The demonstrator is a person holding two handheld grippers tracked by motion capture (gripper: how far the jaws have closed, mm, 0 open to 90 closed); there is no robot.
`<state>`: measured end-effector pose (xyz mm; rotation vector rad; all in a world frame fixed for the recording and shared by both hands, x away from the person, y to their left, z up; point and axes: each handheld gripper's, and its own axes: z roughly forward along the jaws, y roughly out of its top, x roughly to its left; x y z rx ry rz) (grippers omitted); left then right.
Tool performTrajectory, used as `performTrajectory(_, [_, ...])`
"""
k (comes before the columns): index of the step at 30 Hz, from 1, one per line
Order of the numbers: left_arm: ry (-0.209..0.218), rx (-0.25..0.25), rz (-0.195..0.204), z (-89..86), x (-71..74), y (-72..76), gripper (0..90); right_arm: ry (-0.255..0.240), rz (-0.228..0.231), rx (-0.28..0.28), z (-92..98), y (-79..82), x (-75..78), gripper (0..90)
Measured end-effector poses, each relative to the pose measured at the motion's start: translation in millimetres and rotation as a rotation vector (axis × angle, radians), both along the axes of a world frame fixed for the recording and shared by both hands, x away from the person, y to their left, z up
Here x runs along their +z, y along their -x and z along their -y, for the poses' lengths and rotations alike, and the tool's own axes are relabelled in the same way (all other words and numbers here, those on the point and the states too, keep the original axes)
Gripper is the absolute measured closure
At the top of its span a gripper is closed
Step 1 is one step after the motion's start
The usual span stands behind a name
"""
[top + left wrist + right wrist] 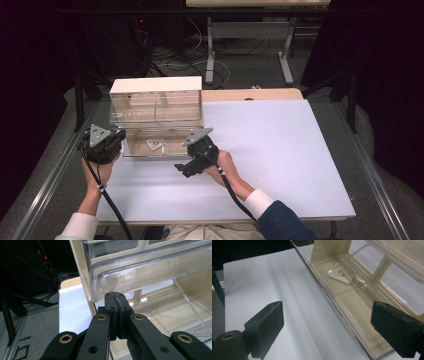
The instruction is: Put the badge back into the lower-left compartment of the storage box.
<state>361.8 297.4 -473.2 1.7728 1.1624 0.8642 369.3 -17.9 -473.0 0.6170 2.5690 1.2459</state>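
A cabinet (156,100) with clear plastic drawers stands at the back left of the white table. Its bottom drawer (135,149) is pulled out toward me, and a small white triangular card (155,145) lies in it. My left gripper (119,136) is at the drawer's left corner; in the left gripper view its jaws (115,298) are shut with nothing between them, just short of the clear drawer (150,272). My right gripper (184,168) is at the drawer's front right. It stands open (332,327), with the drawer's front wall (332,302) running between the fingers, untouched. The card (341,273) lies beyond.
The white table top (280,150) stretches to the right and toward me. A wooden strip (250,94) runs along its back edge. Behind it are another table's legs (210,55) and floor cables. Metal rails (55,175) flank the table.
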Motion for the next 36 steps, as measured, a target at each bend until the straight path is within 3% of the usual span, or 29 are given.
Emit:
performTrajectory(22, [-0.002, 0.002, 0.000, 0.9, -0.3, 0.5, 90.0, -0.012, -0.005, -0.138, 94.4, 9.1, -7.6, 5.0])
performTrajectory(36, [-0.002, -0.002, 0.002, 0.8, 0.1, 0.5, 90.0, 0.025, -0.031, -0.219, 143.2, 17.8, -17.6, 5.1])
